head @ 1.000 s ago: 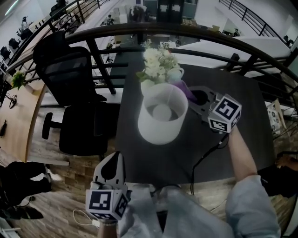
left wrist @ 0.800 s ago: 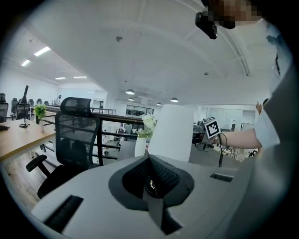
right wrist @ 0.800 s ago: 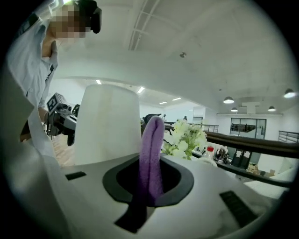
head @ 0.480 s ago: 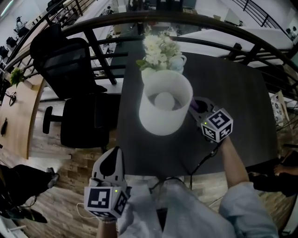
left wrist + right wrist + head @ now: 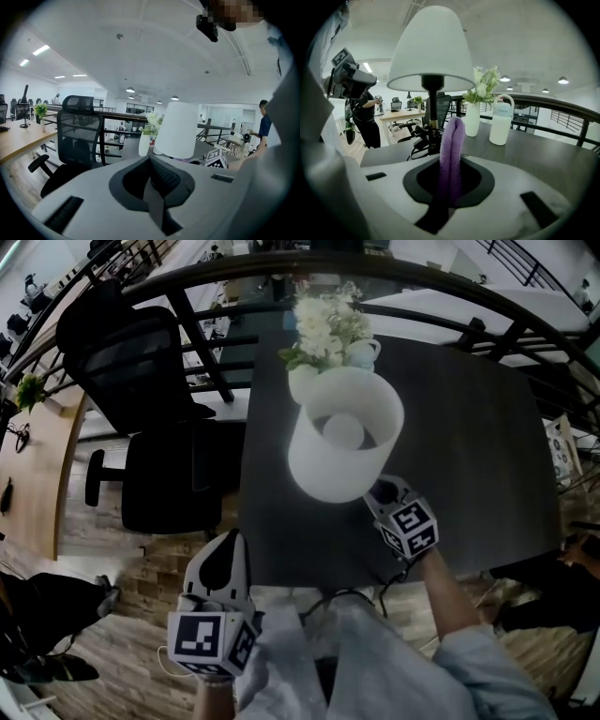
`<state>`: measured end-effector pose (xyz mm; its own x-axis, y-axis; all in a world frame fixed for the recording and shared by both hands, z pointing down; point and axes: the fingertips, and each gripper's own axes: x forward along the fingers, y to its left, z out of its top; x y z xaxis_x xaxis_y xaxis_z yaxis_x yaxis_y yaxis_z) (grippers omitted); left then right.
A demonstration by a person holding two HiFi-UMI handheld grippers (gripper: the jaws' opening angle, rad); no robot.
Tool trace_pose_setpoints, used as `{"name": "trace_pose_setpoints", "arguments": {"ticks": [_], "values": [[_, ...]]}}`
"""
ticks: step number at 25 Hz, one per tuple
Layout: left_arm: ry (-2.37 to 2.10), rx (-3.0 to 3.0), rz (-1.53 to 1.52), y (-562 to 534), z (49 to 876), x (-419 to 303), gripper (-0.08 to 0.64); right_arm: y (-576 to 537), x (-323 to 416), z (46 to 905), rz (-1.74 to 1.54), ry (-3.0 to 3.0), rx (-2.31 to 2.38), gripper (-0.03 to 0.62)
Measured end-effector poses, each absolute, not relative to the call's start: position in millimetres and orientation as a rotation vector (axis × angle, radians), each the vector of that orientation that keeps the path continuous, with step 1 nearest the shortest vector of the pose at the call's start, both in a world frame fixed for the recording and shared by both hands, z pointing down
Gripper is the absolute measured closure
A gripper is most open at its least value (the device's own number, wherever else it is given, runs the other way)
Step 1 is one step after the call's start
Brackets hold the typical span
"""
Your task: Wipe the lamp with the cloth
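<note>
The lamp's white shade (image 5: 345,437) stands on the dark table (image 5: 487,456), and I look down into it at the bulb. My right gripper (image 5: 382,491) sits just at the shade's near right edge, shut on a folded purple cloth (image 5: 452,140). In the right gripper view the cloth sticks up in front of the lamp's dark pole (image 5: 433,112), under the shade (image 5: 431,51). My left gripper (image 5: 225,557) hangs off the table's near left corner, shut with nothing in it. In the left gripper view the shade (image 5: 176,130) is ahead, well apart.
A white vase of flowers (image 5: 328,334) and a white bottle (image 5: 501,122) stand behind the lamp. A dark cable (image 5: 389,592) runs off the table's near edge. A black office chair (image 5: 141,427) stands left of the table. A curved railing (image 5: 525,310) is behind.
My right gripper with the cloth has moved from the shade's far right side down around to its near right edge. The left gripper has stayed put.
</note>
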<state>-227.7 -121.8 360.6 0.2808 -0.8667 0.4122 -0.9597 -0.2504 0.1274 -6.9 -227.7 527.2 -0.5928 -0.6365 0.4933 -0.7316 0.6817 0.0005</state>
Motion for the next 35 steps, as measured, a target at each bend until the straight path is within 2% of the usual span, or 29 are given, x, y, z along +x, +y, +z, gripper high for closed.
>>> {"name": "trace_pose_setpoints", "arguments": {"ticks": [12,21,35], "values": [[-1.624,2.223,0.356,-124,363,-245,0.551,-162,-45,559,0.374,-2.382,1.051,0.542],[-1.62,2.224,0.335,-123,363,-255,0.55,-128,-104,562,0.383,-2.423,0.923,0.543],[-1.675,2.207,0.302,-117,358,-268,0.55,-151,-185,528,0.325,-2.536,0.914,0.543]]}}
